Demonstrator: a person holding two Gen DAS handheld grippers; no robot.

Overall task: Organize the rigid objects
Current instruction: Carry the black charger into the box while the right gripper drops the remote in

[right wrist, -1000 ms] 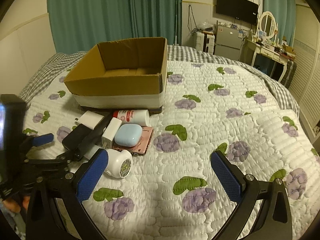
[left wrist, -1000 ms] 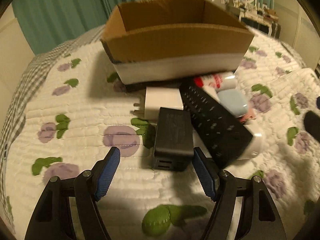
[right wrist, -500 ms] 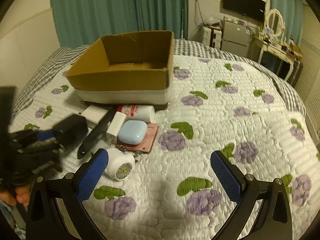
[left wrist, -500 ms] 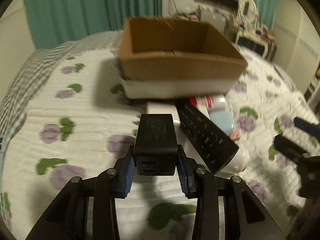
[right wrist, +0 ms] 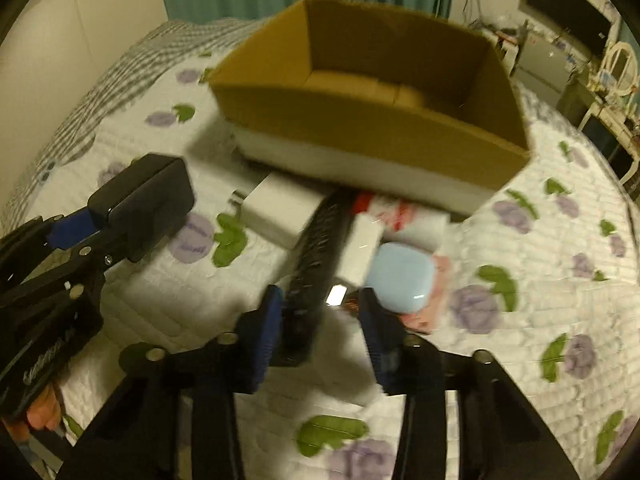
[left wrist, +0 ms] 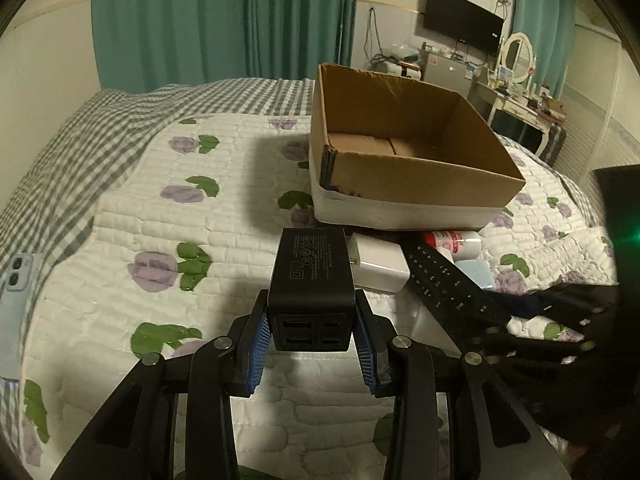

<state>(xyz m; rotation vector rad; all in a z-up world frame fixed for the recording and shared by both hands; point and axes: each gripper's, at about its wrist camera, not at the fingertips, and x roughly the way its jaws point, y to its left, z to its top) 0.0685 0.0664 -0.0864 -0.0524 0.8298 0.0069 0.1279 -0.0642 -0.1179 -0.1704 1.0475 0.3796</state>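
Observation:
My left gripper (left wrist: 312,340) is shut on a black multi-port charger (left wrist: 312,276) and holds it above the quilt, short of the open cardboard box (left wrist: 400,176). It also shows in the right wrist view (right wrist: 148,200). My right gripper (right wrist: 320,320) is partly closed around the near end of a black remote (right wrist: 316,256); the left pad touches it, the right pad stands apart. Beside the remote lie a white charger (right wrist: 280,204), a small white adapter (right wrist: 360,248), a red-and-white tube (right wrist: 400,212), a light blue case (right wrist: 404,276) and a pink card (right wrist: 432,304).
The box (right wrist: 360,92) sits on a flowered quilt (left wrist: 160,240) and its floor looks bare. A light blue phone (left wrist: 16,292) lies at the bed's left edge. Green curtains, a TV and a dressing table stand behind the bed.
My left gripper closed on the black charger and lifted it. My right gripper moved left and down to the pile and narrowed from wide open around the remote's end.

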